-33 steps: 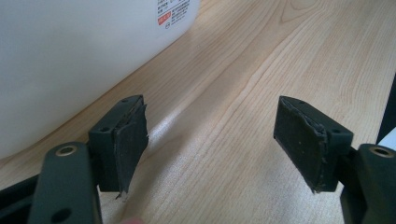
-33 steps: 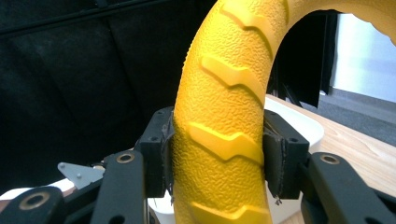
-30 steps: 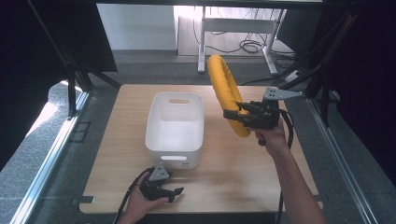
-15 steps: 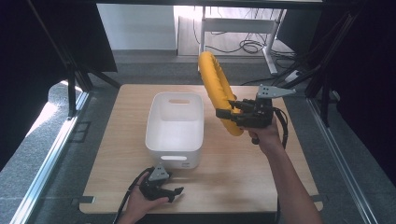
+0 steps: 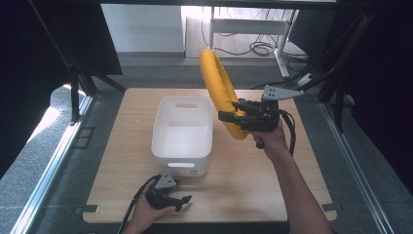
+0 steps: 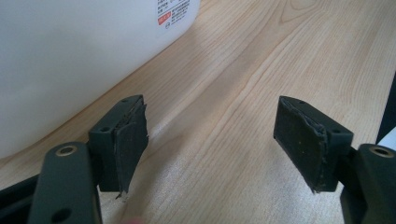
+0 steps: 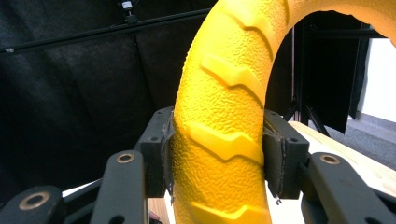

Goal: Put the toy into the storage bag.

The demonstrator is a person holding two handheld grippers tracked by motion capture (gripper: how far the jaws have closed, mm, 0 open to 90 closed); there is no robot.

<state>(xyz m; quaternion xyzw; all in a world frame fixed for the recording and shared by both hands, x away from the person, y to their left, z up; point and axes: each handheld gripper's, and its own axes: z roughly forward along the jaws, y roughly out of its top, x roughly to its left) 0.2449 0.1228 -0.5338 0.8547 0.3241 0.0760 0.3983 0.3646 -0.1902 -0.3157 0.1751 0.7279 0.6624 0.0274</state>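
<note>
The right gripper point(image 5: 229, 116) is closed on the yellow ring point(image 5: 219, 90), held upright in the air beside the white bin point(image 5: 182, 131). The ring looks light and rubbery, with a grippy texture — gripping across its rim suits it. The left gripper point(image 5: 182, 201) rests open and empty on the table point(image 5: 272, 195).

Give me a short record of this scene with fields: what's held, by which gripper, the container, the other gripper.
held thing: yellow ring, ridged, upright, lifted beside the bin's right rim
holder: right gripper, shut on the ring's band
container: white plastic bin, empty, on the wooden table
other gripper: left gripper, open, low over the table near the bin's front wall
</note>
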